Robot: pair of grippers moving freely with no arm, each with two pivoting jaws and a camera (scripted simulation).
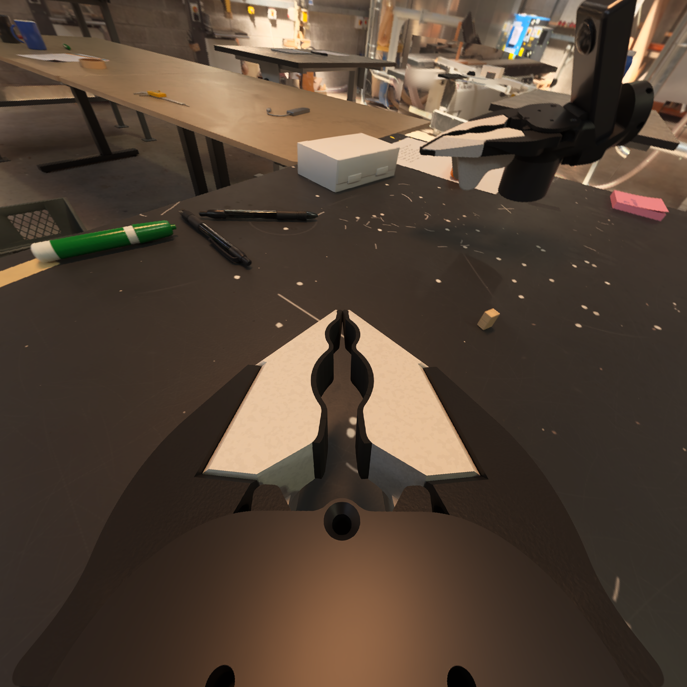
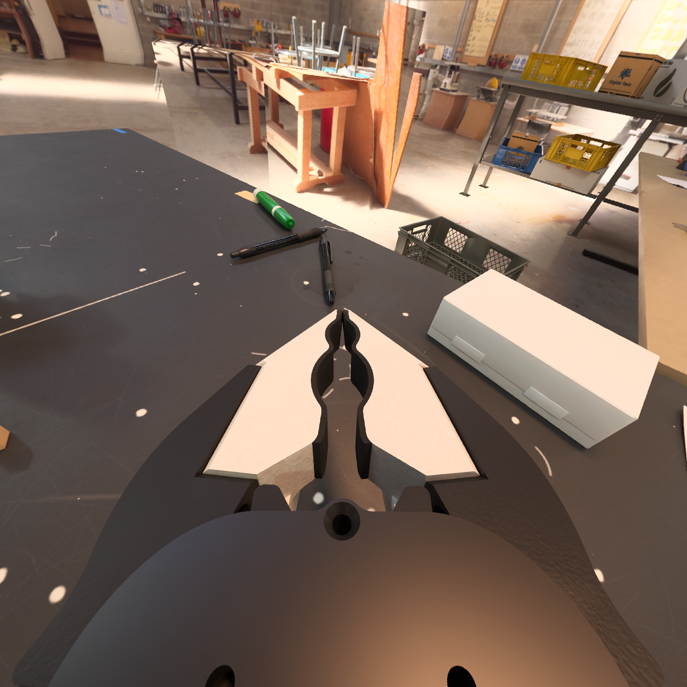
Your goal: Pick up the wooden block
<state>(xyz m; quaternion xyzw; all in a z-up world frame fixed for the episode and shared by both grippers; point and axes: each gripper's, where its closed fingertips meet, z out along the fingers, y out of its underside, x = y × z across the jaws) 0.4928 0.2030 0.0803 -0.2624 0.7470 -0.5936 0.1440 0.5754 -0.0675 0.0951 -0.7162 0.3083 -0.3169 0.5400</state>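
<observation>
A small pale wooden block lies on the dark table, right of and a little beyond my left gripper, which is shut and empty above the table. In the right wrist view only an edge of the block shows at the far left. My right gripper is shut and empty, hovering above the table. It also shows in the left wrist view, high at the upper right, well beyond the block.
A white box sits at the table's far edge. Two black pens and a green marker lie to the left. A pink eraser lies far right. A dark crate stands on the floor.
</observation>
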